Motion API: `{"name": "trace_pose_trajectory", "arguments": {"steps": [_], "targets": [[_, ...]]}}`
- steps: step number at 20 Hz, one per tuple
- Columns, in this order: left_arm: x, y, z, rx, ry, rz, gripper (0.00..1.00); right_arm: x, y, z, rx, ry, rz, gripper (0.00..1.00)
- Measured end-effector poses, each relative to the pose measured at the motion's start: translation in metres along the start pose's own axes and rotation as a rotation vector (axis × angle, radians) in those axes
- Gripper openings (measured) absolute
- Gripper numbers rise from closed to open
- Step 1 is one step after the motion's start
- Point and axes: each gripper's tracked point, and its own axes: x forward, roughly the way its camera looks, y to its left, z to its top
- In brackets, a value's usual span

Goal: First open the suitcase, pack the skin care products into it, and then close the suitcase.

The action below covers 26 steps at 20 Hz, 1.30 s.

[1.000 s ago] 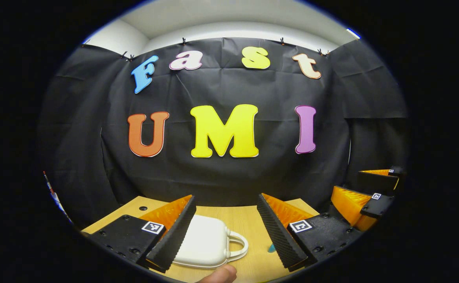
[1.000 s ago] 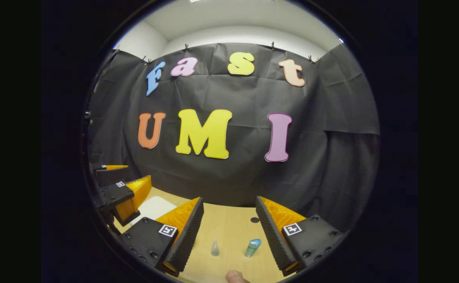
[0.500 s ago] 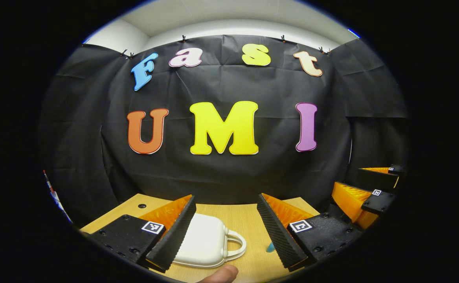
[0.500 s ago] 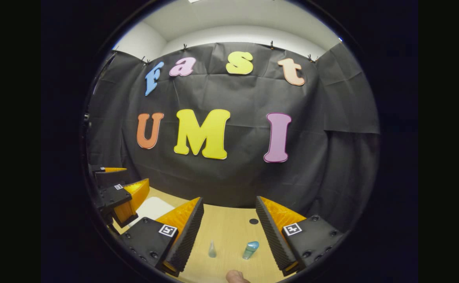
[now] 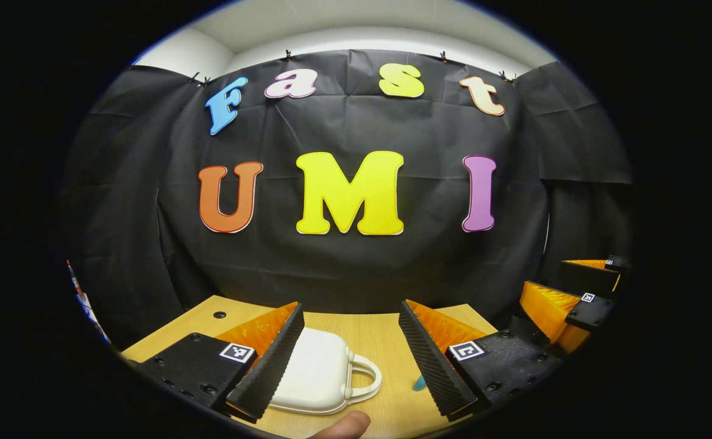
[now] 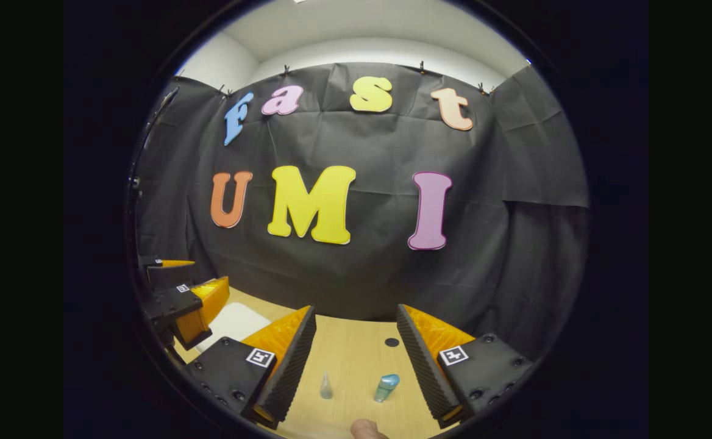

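Opening step: my left gripper (image 5: 351,350), wide open and empty, faces the closed suitcase (image 5: 319,375); its lid comes next.

A light wooden table (image 5: 386,332) carries a closed white hard-shell suitcase (image 5: 319,372), a small clear cone-shaped bottle (image 6: 326,386) and a teal bottle (image 6: 386,388).

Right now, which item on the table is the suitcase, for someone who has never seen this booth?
On the light wooden table, look between the left gripper's open jaws. The small white rounded hard-shell suitcase lies flat and closed, its looped handle pointing right. It is far larger than the teal bottle.
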Motion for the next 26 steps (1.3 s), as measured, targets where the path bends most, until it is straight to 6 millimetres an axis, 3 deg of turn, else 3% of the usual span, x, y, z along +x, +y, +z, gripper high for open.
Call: {"name": "trace_pose_trajectory", "arguments": {"steps": [6, 12, 17, 21, 26], "targets": [[0.009, 0.012, -0.023, 0.068, 0.016, 0.033, 1.00, -0.001, -0.007, -0.027, -0.002, 0.041, -0.022, 0.79], [0.021, 0.019, -0.080, 0.255, 0.063, 0.040, 1.00, -0.001, -0.031, -0.054, 0.007, 0.099, -0.074, 0.79], [0.039, -0.006, -0.132, 0.539, 0.049, -0.048, 0.99, -0.002, -0.069, -0.070, 0.006, 0.126, -0.140, 0.78], [0.049, -0.022, -0.190, 0.740, 0.120, -0.086, 0.98, -0.010, -0.107, -0.083, 0.023, 0.151, -0.198, 0.79], [0.062, -0.037, -0.238, 1.009, 0.177, -0.106, 0.96, -0.023, -0.148, -0.108, 0.052, 0.215, -0.242, 0.78]]}}
